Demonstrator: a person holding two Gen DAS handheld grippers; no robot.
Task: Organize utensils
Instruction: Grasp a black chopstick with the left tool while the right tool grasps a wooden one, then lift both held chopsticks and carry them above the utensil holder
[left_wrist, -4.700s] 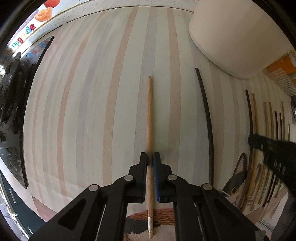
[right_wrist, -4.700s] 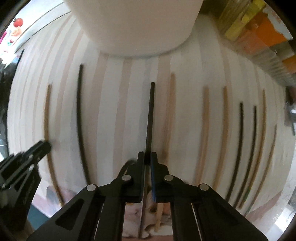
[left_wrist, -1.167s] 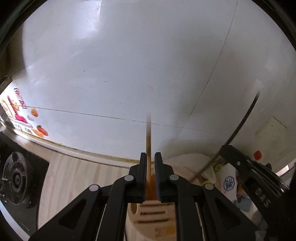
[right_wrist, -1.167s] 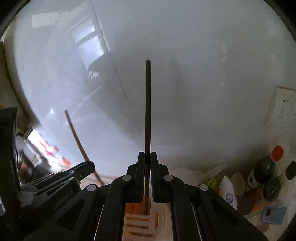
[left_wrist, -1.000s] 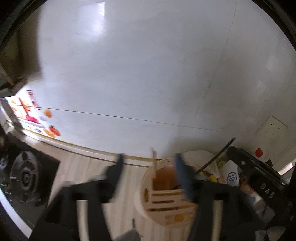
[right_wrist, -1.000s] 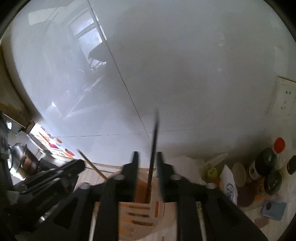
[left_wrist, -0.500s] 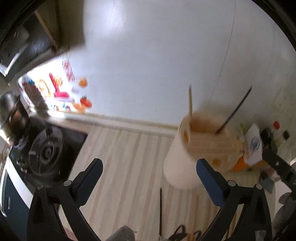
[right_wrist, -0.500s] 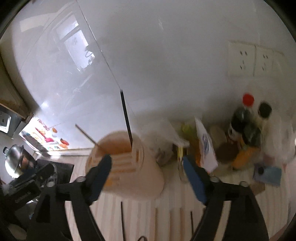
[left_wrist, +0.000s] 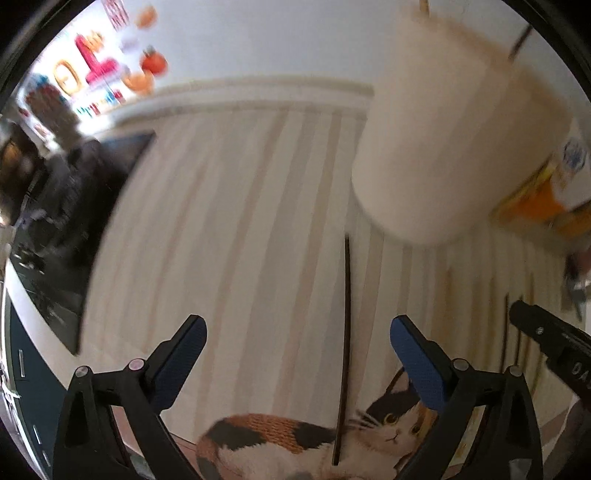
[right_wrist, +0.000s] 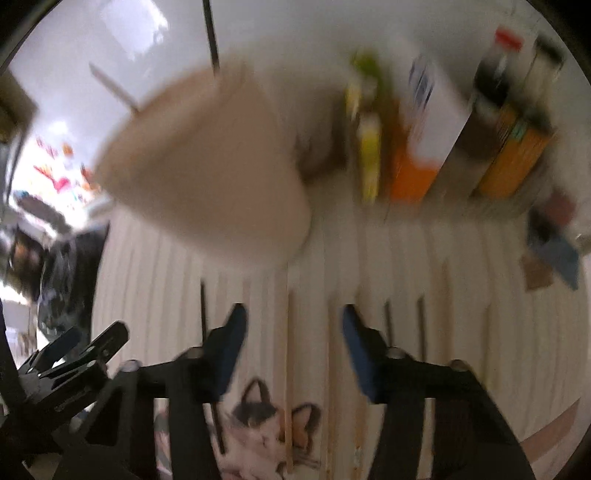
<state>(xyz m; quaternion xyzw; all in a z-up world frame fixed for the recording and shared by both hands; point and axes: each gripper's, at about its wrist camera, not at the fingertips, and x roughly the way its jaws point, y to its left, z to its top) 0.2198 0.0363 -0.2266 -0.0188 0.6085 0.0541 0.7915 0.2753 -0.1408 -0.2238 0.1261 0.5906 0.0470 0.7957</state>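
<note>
1. The left gripper (left_wrist: 298, 341) points steeply down at the striped mat (left_wrist: 240, 221). Its jaws stand wide apart with nothing pressed between the blue pads; they have just eased in a little.
2. A dark chopstick (left_wrist: 344, 332) lies flat on the mat inside that gap, nearer the right-hand pad (left_wrist: 417, 363) than the left-hand one and touching neither. Its near end rests on the cat picture (left_wrist: 391, 421) printed at the mat's near edge, and its far end points toward the holder.
3. The right gripper (right_wrist: 291, 332) is blurred. Its jaws are partly open and have just been closing, with nothing clamped.
4. A pale wooden chopstick (right_wrist: 287, 369) lies on the mat between the right gripper's pads, about midway, clear of both. Another pale one lies just to its right, still within the gap.
5. More dark and pale chopsticks lie in a row on the mat beyond the right gripper's right-hand pad.
6. Farther back stands the cream utensil holder (left_wrist: 443, 147), upright on the mat. One pale chopstick (right_wrist: 112, 88) and one dark chopstick (right_wrist: 211, 37) stick up out of its top.
7. Behind the holder, bottles and cartons (right_wrist: 424, 129) stand against the white wall.
</note>
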